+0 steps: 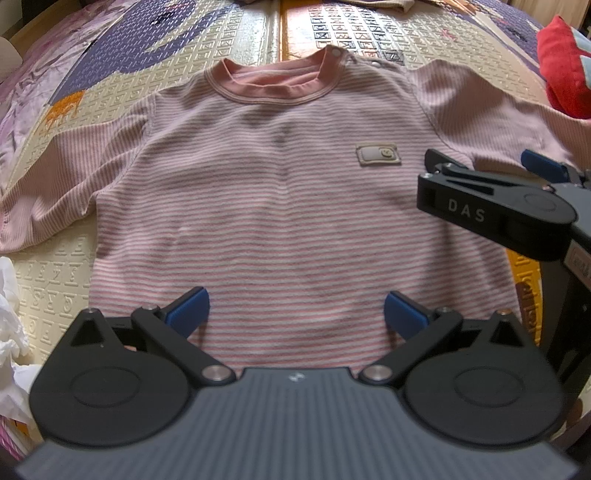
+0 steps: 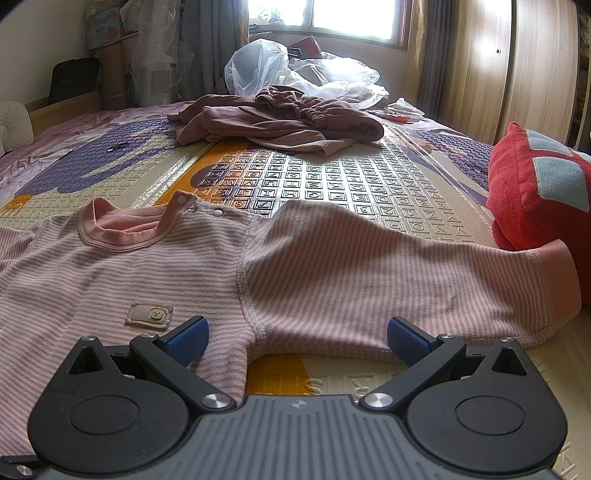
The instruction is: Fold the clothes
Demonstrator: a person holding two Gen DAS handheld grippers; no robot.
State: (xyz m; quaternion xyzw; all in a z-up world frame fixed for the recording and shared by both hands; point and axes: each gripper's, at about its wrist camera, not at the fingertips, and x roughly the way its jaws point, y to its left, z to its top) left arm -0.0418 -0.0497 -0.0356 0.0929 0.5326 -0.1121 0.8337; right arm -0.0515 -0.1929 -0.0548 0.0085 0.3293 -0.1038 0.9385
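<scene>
Your left tongs point(image 1: 296, 314) hang released over the shirt's point(image 1: 280, 206) hem, its body spread flat ahead on the mat point(image 1: 258, 33). Your right tongs point(image 2: 297, 338), also released, straddle the armpit, the sleeve point(image 2: 406, 266) running rightward to a red pillow point(image 2: 535, 192). Only the right view shows bare mat beyond the collar, then a clothes pile point(image 2: 280, 118).

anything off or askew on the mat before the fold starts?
Nothing damaged or spilled. The pink striped long-sleeved shirt lies flat, front up, sleeves spread. Only oddities: its shoulder snaps are undone, and a heap of brownish clothes sits unfolded farther back, by crumpled clear plastic bags.
</scene>
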